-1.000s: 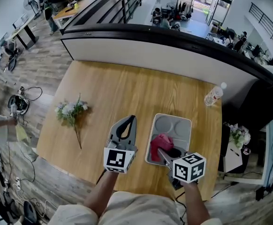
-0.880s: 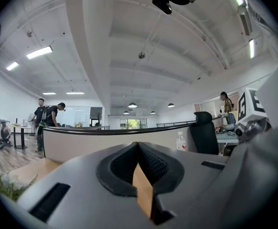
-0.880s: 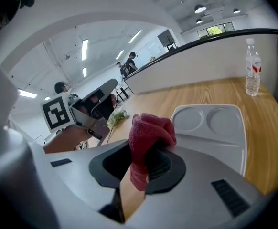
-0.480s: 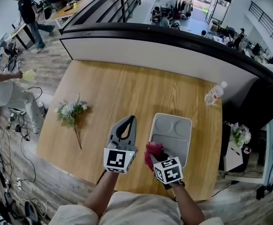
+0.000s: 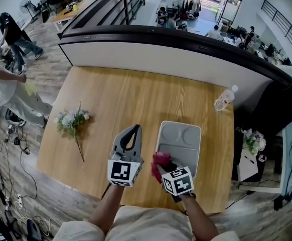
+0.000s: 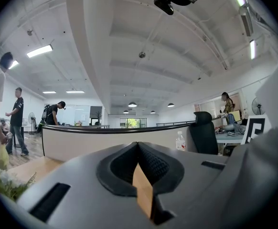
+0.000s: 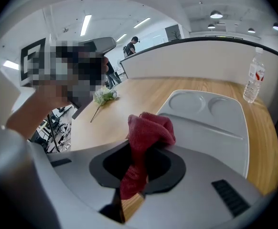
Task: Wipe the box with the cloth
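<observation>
Our right tool [image 5: 167, 166] grips the red cloth [image 5: 159, 160] at the near left corner of the grey box [image 5: 182, 134] on the worktop [image 5: 136, 97]; our left tool [image 5: 134, 130], closed and empty, sits just left of the box

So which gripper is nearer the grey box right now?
Right. The right gripper, shut on the red cloth, is at the near left corner of the box. The left gripper, shut and empty, is over the table left of it.
</observation>
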Demonstrator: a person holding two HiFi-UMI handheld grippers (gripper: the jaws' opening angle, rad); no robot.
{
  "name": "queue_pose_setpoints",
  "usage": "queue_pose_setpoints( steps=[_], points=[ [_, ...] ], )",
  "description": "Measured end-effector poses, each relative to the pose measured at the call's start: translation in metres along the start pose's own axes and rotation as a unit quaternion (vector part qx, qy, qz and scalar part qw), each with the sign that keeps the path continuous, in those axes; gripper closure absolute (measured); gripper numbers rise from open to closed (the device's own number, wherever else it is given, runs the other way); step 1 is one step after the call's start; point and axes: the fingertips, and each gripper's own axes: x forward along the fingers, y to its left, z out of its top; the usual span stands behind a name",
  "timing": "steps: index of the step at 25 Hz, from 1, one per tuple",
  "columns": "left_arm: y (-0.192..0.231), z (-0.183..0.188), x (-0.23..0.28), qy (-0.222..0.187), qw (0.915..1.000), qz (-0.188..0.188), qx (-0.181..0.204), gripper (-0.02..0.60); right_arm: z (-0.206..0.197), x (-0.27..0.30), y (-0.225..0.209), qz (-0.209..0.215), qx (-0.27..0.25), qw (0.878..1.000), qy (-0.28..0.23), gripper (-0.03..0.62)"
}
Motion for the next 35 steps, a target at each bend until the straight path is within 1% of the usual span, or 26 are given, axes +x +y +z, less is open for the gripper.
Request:
queue_pose_setpoints(
  steps=[11, 21, 35],
  points=[
    [-0.004, 0.003, 0.003, -0.003, 1.0000, -0.006, 0.003, 0.568, 0.000, -0.003, -0.007, -0.001, 0.003, 1.000, 0.002, 0.511],
    [-0.011, 0.007, 0.006, -0.006, 0.9999, -0.014, 0.006, 0.568, -0.009, -0.016, -0.023, -0.017, 0.022, 1.000, -0.005, 0.511],
    [-0.013, 0.006, 0.006, -0.005, 0.9998, -0.017, 0.005, 0.568, -0.019, -0.033, -0.048, -0.042, 0.046, 0.998, -0.011, 0.511]
  ],
)
